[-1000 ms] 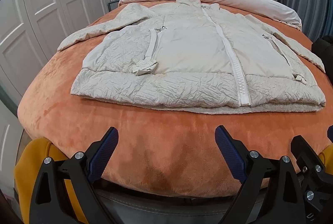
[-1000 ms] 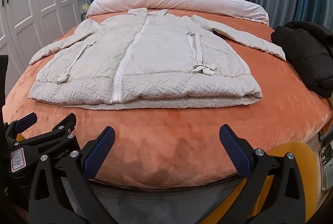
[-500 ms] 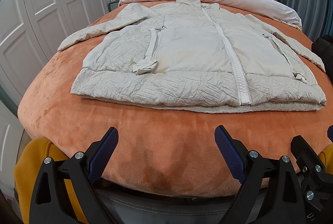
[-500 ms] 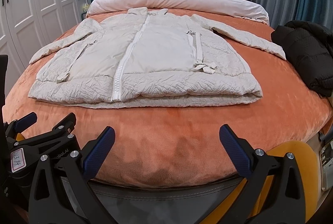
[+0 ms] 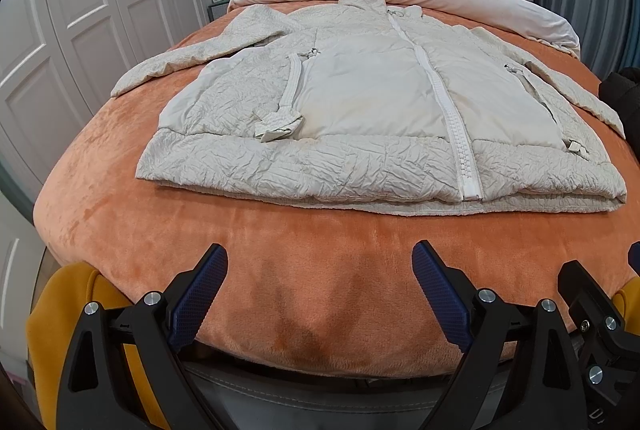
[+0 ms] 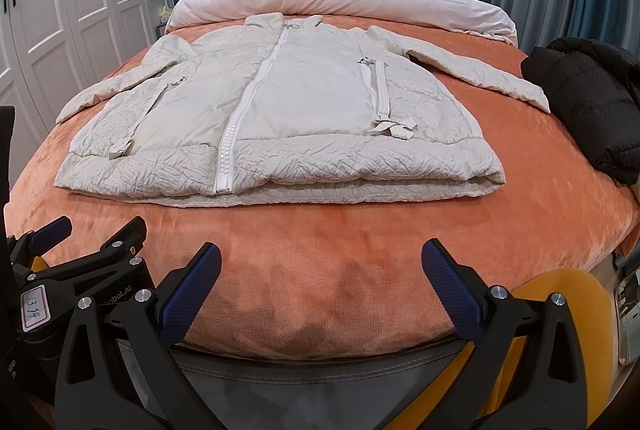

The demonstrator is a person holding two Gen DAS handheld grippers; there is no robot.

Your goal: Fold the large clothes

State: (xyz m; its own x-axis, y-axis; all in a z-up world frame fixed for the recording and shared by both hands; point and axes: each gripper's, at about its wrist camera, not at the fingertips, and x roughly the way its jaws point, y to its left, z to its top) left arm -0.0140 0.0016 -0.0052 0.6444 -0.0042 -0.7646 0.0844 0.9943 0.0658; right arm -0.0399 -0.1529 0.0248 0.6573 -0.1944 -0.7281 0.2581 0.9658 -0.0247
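Observation:
A long cream padded coat lies face up and zipped on the orange blanket. Its collar points to the headboard and both sleeves are spread outward. Its bottom hem is doubled over, leaving a thick edge facing me. My left gripper hovers open at the foot of the bed, short of the hem, with nothing between its blue pads. My right gripper is also open and empty, beside the left gripper, at about the same distance from the coat.
A black padded garment is piled on the bed's right side, by the coat's right sleeve. A rolled pink duvet lies along the blue headboard. White wardrobe doors line the left wall; curtains hang at the right. The bed's grey base is just below the grippers.
Almost nothing: both grippers stay open at the foot of the bed, and the view drifts only very slightly. The coat has not moved.

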